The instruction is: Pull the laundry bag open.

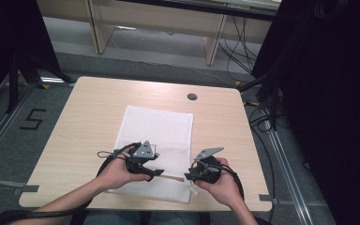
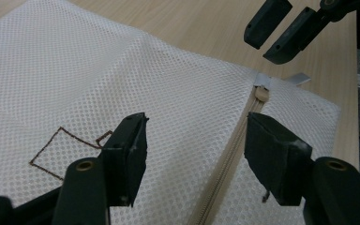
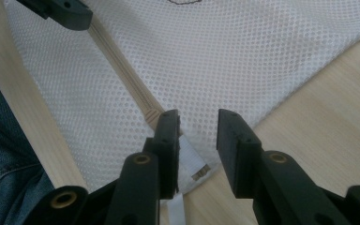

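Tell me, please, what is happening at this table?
A person works on a white mesh bag lying flat on a wooden table, with a gripper in each hand. The left gripper hovers open over the beige zipper. The right gripper, jaws apart, is at the bag's corner, near the white pull tab. The zipper looks closed, and nothing is gripped yet.

A light wooden table bears a white mesh bag lying flat near its front edge

A black taped numeral "5" stands on the grey floor, well apart from the left claw, beyond the surface's left edge.
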`<state>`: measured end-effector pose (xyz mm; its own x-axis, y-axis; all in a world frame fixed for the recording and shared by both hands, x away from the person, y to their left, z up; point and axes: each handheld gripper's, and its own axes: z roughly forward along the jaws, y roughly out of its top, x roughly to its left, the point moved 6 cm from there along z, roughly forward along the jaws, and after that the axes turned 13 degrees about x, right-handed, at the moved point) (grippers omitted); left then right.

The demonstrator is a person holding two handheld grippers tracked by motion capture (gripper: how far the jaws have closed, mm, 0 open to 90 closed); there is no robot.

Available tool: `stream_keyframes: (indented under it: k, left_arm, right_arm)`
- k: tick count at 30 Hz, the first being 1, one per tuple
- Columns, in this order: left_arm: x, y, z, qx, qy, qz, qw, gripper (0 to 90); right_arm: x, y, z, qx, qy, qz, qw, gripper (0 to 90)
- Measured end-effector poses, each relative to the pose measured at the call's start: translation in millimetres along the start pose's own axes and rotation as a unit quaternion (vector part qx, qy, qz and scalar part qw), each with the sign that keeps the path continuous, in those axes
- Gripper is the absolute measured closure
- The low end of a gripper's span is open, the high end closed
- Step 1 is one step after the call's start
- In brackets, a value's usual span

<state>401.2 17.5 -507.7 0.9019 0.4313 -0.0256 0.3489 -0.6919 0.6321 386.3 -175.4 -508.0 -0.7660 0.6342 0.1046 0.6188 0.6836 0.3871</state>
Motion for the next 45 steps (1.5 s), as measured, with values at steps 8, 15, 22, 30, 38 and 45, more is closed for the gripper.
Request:
stream_keyframes:
  k: [8, 15, 22, 30, 38, 45]
  left_arm:
    - [-1.7, -0.2, 0.8, 0.008, 0.001, 0.012, 0.9999, 39.2]
    - [-4.5, 1.1, 3.7, 0.001, -0.005, -0.001, 1.0, 39.4]
    - [-4.9, 7.6, 9.1, 0.003, -0.009, 0.016, 0.9998, 40.7]
    - [-10.6, 15.3, 17.5, 0.002, -0.029, 0.017, 0.9994, 42.7]
    - [-22.8, 15.6, 27.2, 0.019, -0.049, 0.027, 0.9983, 43.6]
    - [-32.1, 23.6, 41.9, 0.031, -0.066, 0.038, 0.9966, 47.2]
  right_arm:
    - [-14.1, -14.5, -1.5, 0.013, -0.006, 0.029, 0.9995, 68.8]
    - [-10.4, -12.8, 5.7, 0.028, 0.002, 0.008, 0.9996, 68.9]
    - [-10.3, -13.3, 10.8, 0.047, 0.004, 0.002, 0.9989, 82.4]
    - [-8.4, -9.2, 12.4, 0.066, -0.012, -0.015, 0.9976, 90.0]
    - [-3.3, -9.8, 12.9, 0.062, 0.004, -0.019, 0.9979, 86.7]
    - [-2.2, -9.4, 13.9, 0.065, 0.002, -0.025, 0.9976, 88.2]
